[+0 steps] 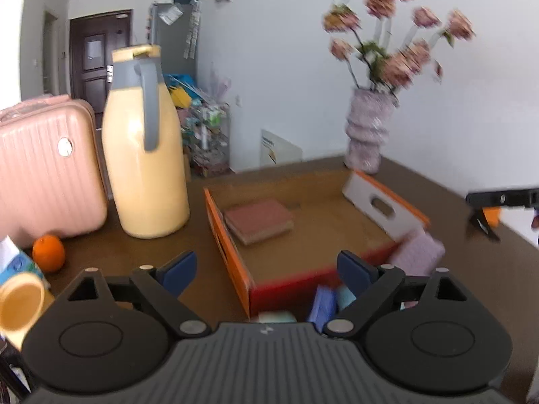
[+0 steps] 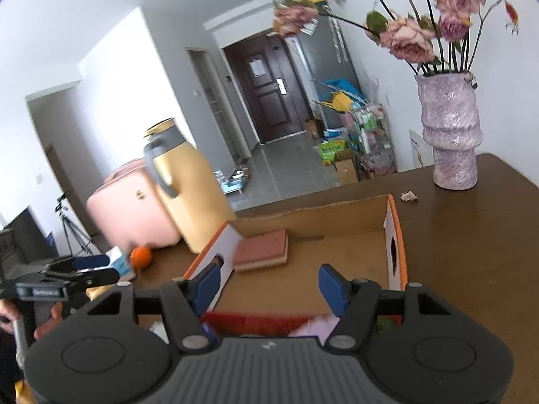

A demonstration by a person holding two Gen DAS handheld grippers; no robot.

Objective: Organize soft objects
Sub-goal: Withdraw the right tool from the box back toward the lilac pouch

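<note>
Over the cardboard box (image 2: 395,232) at the tabletop's middle, right gripper (image 2: 269,284) and left gripper (image 1: 266,271) hover wide open, empty; one pink sponge (image 2: 262,252) lies inside (far-left corner). Next, probably: fetching the lilac sponge (image 1: 419,252) outside the near wall.

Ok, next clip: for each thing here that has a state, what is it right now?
left gripper: open, empty
right gripper: open, empty
cardboard box: open-topped, holding one sponge
pink sponge: flat on the box floor, near its far left corner
lilac sponge: outside the box, at its near right corner
yellow jug: upright, lid on
pink suitcase: upright, closed
vase: upright, holding flowers
</note>
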